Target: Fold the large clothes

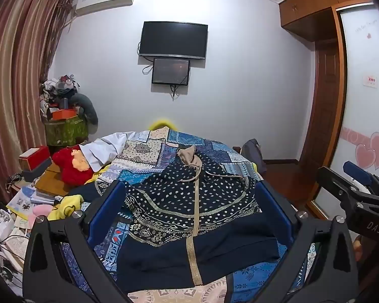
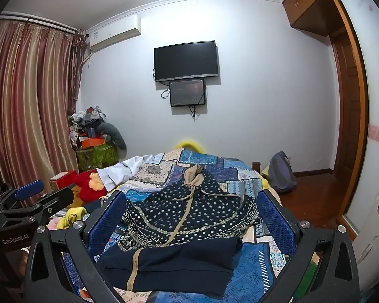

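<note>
A dark navy zip hoodie [image 1: 189, 209] with white dots, a patterned band and a tan zipper lies on the bed's blue patchwork quilt [image 1: 149, 151], hood at the far end, plain navy hem nearest me. It also shows in the right wrist view [image 2: 189, 217]. My left gripper [image 1: 189, 212] is open and empty, held above the garment, its blue pads [image 1: 106, 209] either side of it. My right gripper [image 2: 189, 219] is open and empty above the hoodie too; it shows at the right edge of the left wrist view [image 1: 358, 189].
A red plush toy [image 1: 72, 164], boxes, books and yellow cloth crowd the bed's left side. A green box with piled clothes [image 1: 63, 126] stands by the curtain. A grey backpack [image 2: 281, 174] sits on the wooden floor at right. Wardrobe and door are at right.
</note>
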Motion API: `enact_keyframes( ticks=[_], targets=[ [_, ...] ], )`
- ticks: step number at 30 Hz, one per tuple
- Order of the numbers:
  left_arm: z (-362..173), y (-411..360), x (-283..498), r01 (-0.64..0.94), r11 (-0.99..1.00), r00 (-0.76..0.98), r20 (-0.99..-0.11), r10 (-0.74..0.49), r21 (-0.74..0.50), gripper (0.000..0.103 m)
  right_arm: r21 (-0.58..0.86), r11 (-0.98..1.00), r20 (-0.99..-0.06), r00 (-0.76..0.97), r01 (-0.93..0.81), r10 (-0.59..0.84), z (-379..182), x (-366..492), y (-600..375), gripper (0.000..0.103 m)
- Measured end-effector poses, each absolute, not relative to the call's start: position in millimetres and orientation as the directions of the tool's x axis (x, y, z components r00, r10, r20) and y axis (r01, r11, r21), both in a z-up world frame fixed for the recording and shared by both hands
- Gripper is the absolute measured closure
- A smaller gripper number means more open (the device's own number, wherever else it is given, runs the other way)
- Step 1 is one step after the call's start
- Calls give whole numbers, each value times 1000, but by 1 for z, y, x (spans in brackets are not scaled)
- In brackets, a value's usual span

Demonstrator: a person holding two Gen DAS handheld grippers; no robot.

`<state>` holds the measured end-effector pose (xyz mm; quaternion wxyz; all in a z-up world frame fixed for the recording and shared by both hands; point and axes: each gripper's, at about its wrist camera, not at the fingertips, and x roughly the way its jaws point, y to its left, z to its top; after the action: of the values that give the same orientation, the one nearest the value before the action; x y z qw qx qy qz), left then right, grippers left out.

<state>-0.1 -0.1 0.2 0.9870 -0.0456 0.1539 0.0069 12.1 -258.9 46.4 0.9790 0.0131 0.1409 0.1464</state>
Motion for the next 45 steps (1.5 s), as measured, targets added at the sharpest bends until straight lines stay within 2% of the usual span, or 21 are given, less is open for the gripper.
enact_keyframes(
  ticks=[40, 45],
  targets=[
    [5, 2, 4, -33, 995, 945, -328, 1, -94, 0, 66, 958, -277, 918, -278, 285, 44, 21, -255, 0],
    [0, 5, 12, -37, 995, 951, -309, 6, -96, 0, 65, 960, -284, 917, -272, 279, 42, 25, -253, 0]
  ],
)
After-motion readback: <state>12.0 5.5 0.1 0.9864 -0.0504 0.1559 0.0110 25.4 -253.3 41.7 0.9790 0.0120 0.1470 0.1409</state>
